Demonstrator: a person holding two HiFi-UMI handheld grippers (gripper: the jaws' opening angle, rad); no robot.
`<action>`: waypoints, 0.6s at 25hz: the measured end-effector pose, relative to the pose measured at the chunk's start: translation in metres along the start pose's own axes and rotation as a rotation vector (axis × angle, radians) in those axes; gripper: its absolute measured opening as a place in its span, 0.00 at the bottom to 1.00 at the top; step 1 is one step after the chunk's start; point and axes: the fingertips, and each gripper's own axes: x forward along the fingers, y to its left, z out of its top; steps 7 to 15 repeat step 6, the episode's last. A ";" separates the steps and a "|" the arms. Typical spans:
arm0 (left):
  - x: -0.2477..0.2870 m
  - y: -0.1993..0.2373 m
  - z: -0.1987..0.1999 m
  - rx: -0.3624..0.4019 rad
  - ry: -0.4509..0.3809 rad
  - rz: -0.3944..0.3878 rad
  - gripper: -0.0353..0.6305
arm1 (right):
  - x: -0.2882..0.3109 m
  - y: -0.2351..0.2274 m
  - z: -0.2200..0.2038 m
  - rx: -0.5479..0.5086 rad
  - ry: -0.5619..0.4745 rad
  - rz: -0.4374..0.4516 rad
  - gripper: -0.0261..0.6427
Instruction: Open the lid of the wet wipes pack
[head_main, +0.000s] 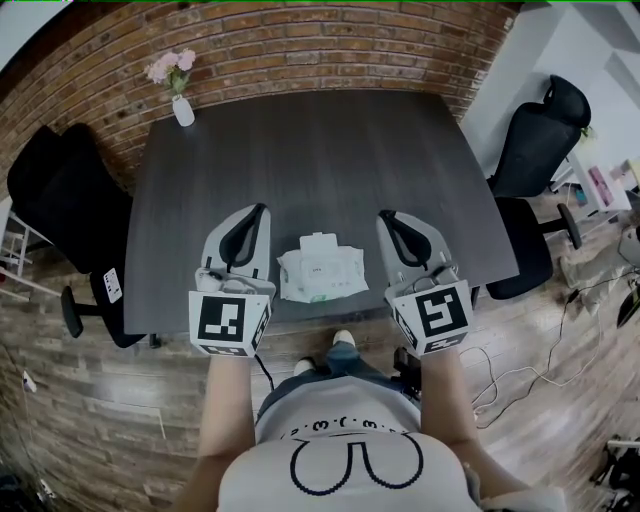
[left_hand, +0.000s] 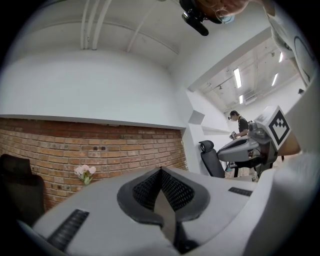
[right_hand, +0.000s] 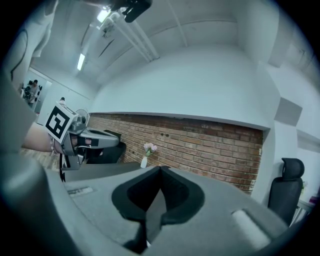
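A white wet wipes pack (head_main: 320, 268) lies flat near the front edge of the dark table (head_main: 320, 160), its lid down. My left gripper (head_main: 256, 212) hovers just left of the pack, and its jaws are shut with nothing between them. To the right of the pack my right gripper (head_main: 388, 217) is held the same way, also shut and empty. Both point level toward the far brick wall. In the left gripper view the closed tips (left_hand: 161, 171) meet, and the right gripper (left_hand: 252, 145) shows at the right. In the right gripper view the tips (right_hand: 160, 169) meet too, and neither gripper view shows the pack.
A small white vase with pink flowers (head_main: 180, 98) stands at the table's far left corner. Black office chairs stand at the left (head_main: 60, 200) and at the right (head_main: 535, 150). Cables lie on the wooden floor at the right (head_main: 520, 380). Another person (left_hand: 240, 125) stands far off.
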 end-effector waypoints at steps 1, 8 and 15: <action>0.000 0.000 0.001 0.001 -0.002 0.002 0.05 | 0.000 -0.001 0.000 0.001 -0.001 0.000 0.04; 0.002 0.000 0.003 0.007 -0.003 0.003 0.05 | 0.000 -0.004 0.001 0.006 -0.006 -0.001 0.04; 0.002 0.000 0.003 0.007 -0.003 0.003 0.05 | 0.000 -0.004 0.001 0.006 -0.006 -0.001 0.04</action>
